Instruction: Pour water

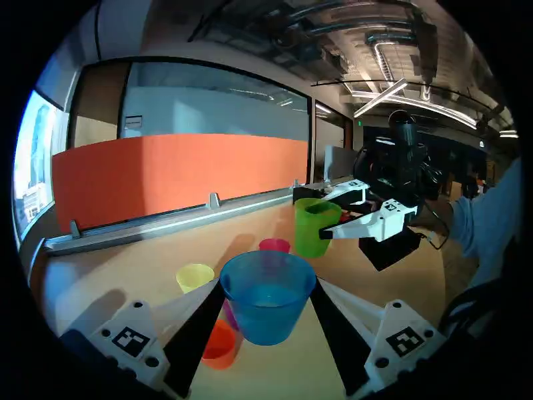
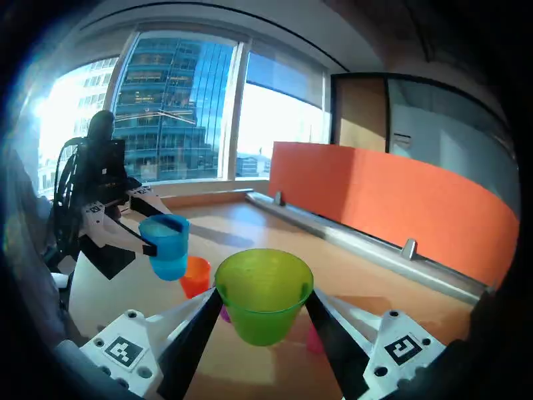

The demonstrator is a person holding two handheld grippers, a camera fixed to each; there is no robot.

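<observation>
My left gripper (image 1: 266, 313) is shut on a blue cup (image 1: 268, 300) with water in its bottom, held upright above the wooden table. Farther off to the right, the right gripper (image 1: 333, 213) holds a green cup (image 1: 313, 227). In the right gripper view, my right gripper (image 2: 263, 313) is shut on that green cup (image 2: 264, 303), upright, with no water that I can make out inside. At the left of that view the left gripper (image 2: 150, 233) carries the blue cup (image 2: 166, 247).
On the wooden table (image 1: 133, 267) stand a yellow cup (image 1: 194, 276), a pink cup (image 1: 274, 245) and an orange cup (image 1: 220, 344); the orange cup (image 2: 195, 276) also stands below the blue one. An orange partition (image 1: 173, 170) with a metal rail borders the table. A sleeve (image 1: 490, 213) is at right.
</observation>
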